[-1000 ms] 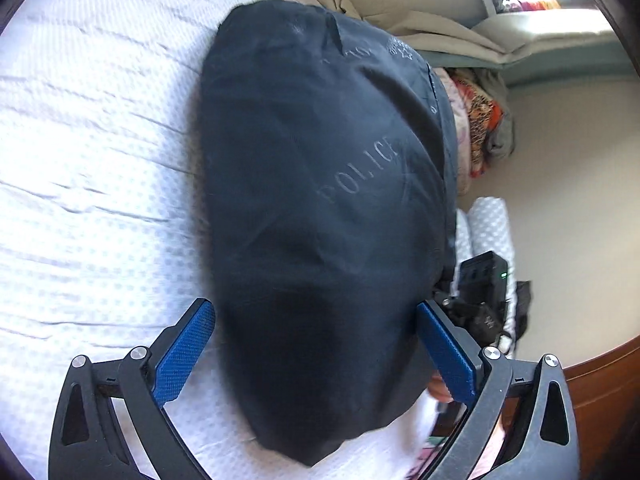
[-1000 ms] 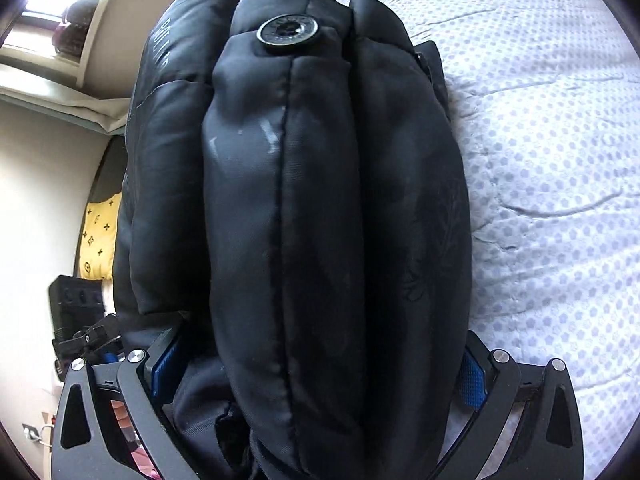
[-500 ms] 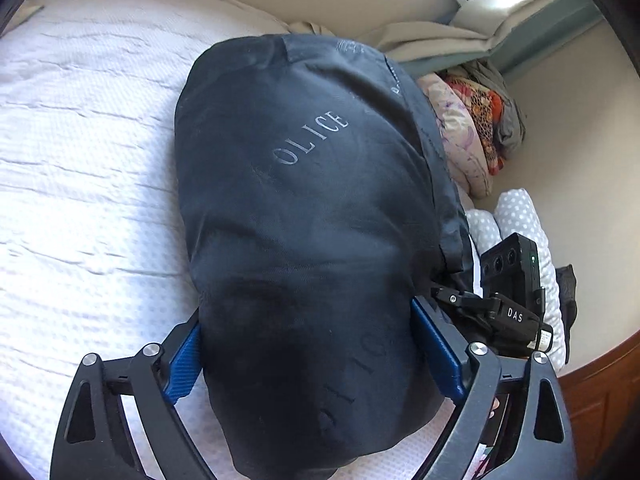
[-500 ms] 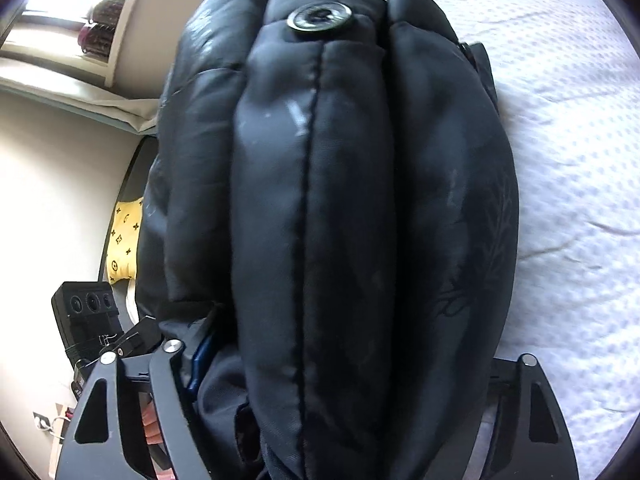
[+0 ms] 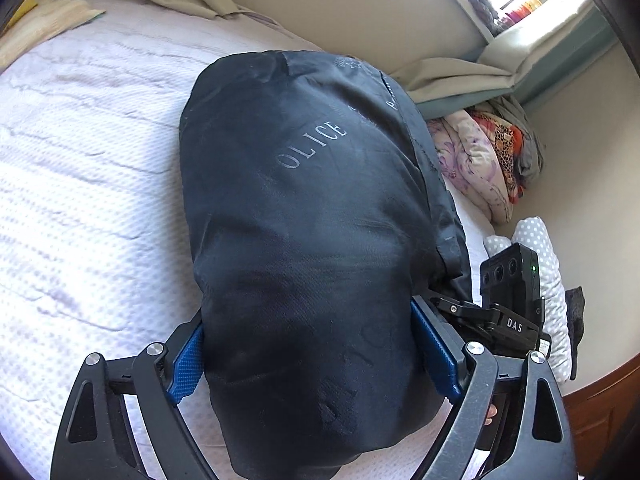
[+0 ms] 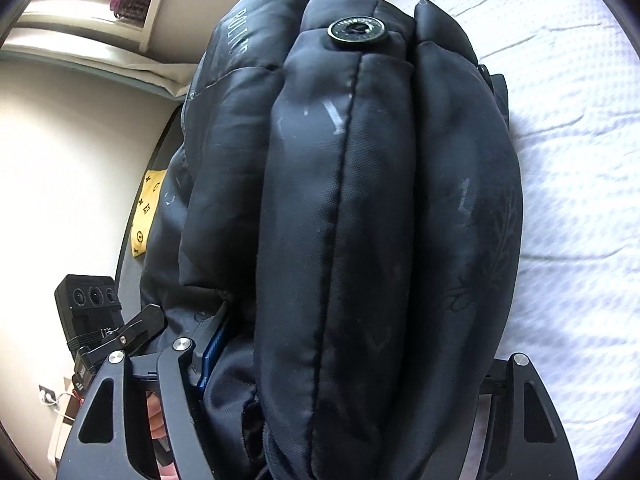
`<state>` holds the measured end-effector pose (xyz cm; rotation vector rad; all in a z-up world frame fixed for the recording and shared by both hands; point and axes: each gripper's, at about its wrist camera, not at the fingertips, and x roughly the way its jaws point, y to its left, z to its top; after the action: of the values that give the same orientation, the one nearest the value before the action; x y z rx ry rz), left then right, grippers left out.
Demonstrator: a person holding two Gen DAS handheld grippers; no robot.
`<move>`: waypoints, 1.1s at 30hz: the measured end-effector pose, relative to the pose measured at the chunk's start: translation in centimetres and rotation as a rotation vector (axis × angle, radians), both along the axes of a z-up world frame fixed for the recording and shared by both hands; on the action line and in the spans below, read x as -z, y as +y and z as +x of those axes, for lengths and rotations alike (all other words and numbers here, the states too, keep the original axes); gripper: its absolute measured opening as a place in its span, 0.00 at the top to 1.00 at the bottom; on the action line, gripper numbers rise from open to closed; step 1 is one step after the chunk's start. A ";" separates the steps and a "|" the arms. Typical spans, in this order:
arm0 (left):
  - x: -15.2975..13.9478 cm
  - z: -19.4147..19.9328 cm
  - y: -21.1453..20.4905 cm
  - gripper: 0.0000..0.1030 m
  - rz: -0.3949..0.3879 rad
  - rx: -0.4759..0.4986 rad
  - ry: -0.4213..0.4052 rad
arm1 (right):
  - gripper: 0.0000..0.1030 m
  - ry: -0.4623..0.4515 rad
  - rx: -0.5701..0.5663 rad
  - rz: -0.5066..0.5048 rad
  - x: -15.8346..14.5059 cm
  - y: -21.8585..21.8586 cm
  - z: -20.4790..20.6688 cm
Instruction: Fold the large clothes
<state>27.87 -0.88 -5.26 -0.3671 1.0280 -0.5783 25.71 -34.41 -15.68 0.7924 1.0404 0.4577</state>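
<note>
Both grippers, left [image 5: 308,360] and right [image 6: 344,364], just closed and clamp the folded jacket [image 5: 320,220] centre frame. Step: carrying the bundle. Next: set down on bed [image 5: 80,200].

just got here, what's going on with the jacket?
A person is working a folded black jacket on a white bed with two handheld grippers. The left gripper has its jaws pressed on the bundle from both sides; both sets of jaws have just been closing. The right gripper grips the padded side with the snap button; its right jaw is hidden behind the fabric. The jacket looks mostly folded and is being squeezed or picked up.
</note>
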 end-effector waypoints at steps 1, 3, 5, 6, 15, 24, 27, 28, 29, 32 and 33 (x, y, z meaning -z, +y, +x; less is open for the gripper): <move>0.2 0.2 0.3 0.11 -0.011 -0.003 0.006 | 0.30 0.000 0.002 -0.001 0.1 0.3 0.0; 0.9 0.4 0.9 0.09 -0.041 -0.012 0.024 | 0.29 -0.004 0.015 -0.009 -0.2 0.5 -0.8; 1.6 0.6 1.0 0.05 -0.056 -0.023 0.035 | 0.26 -0.009 0.027 -0.020 -0.4 0.4 -1.0; 1.9 0.6 1.0 0.04 -0.055 -0.029 0.035 | 0.22 -0.005 0.034 -0.026 -0.1 0.4 -1.1; 1.4 0.1 2.4 0.00 -0.022 -0.047 0.044 | 0.10 0.052 0.062 -0.019 -0.9 -0.4 -0.8; -2.1 -1.6 2.2 0.01 0.104 -0.039 -0.078 | 0.09 0.029 0.089 -0.125 -5.0 -1.7 -2.2; -2.8 -2.0 2.7 0.01 0.103 -0.052 -0.096 | 0.09 -0.014 0.137 -0.165 -6.9 -2.9 -3.2; -3.0 -2.0 2.7 0.01 0.107 -0.056 -0.101 | 0.09 -0.031 0.156 -0.189 -7.5 -3.2 -3.5; -3.1 -2.1 2.6 0.01 0.114 -0.059 -0.107 | 0.09 -0.065 0.184 -0.231 -8.6 -3.8 -4.0; -3.5 -2.5 2.3 0.01 0.154 -0.070 -0.134 | 0.09 -0.138 0.218 -0.299 -10.9 -4.7 -5.1; -3.6 -2.7 2.2 0.01 0.165 -0.072 -0.141 | 0.09 -0.172 0.224 -0.318 -11.8 -4.8 -5.6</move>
<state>25.22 1.34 -1.62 -0.2139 0.9158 -0.4453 20.13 -39.22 -3.83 0.5655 0.8263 0.1594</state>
